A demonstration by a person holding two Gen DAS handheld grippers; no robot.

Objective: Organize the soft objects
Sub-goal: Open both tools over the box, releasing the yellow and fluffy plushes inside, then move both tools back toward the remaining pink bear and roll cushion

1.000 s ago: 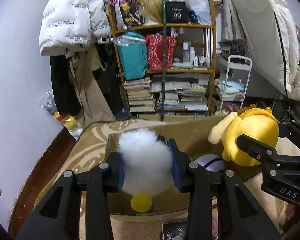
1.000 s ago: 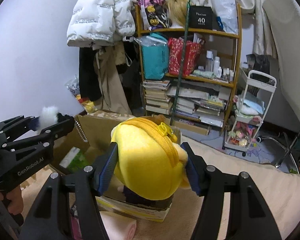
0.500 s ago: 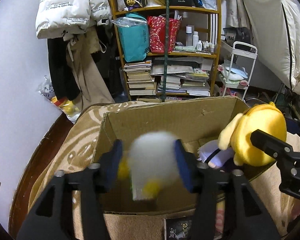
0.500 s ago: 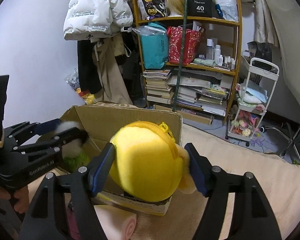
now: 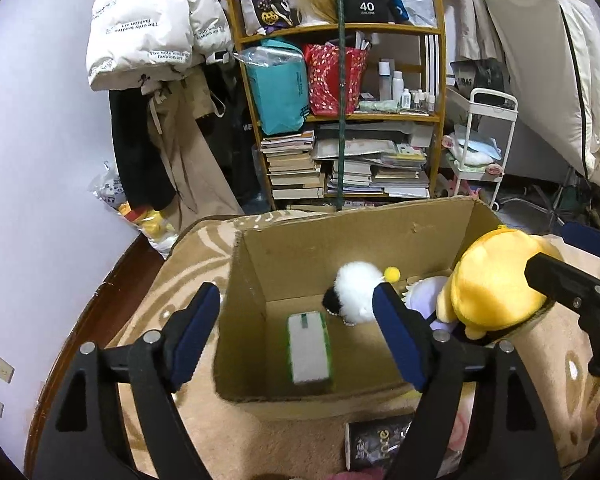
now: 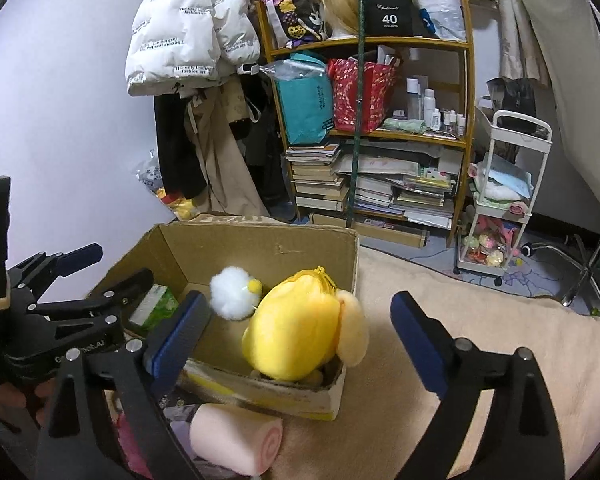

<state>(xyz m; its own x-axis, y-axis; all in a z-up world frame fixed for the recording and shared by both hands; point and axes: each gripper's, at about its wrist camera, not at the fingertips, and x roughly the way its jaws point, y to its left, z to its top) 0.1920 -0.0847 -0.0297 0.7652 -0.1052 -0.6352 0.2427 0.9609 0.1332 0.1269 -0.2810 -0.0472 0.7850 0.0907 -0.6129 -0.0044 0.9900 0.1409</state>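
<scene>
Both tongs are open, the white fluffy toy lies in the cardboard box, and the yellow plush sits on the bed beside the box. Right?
Not quite: the yellow plush is in the cardboard box too, next to the white fluffy toy, as the right wrist view shows. Both tongs are open.

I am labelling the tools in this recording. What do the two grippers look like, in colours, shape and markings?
Both are black frames with silver screws. The left gripper has two long fingers ending in dark blue pads; the right gripper is built the same. White lettering, partly hidden, is printed on the left gripper's body. No cables or sleeves can be made out.
</scene>
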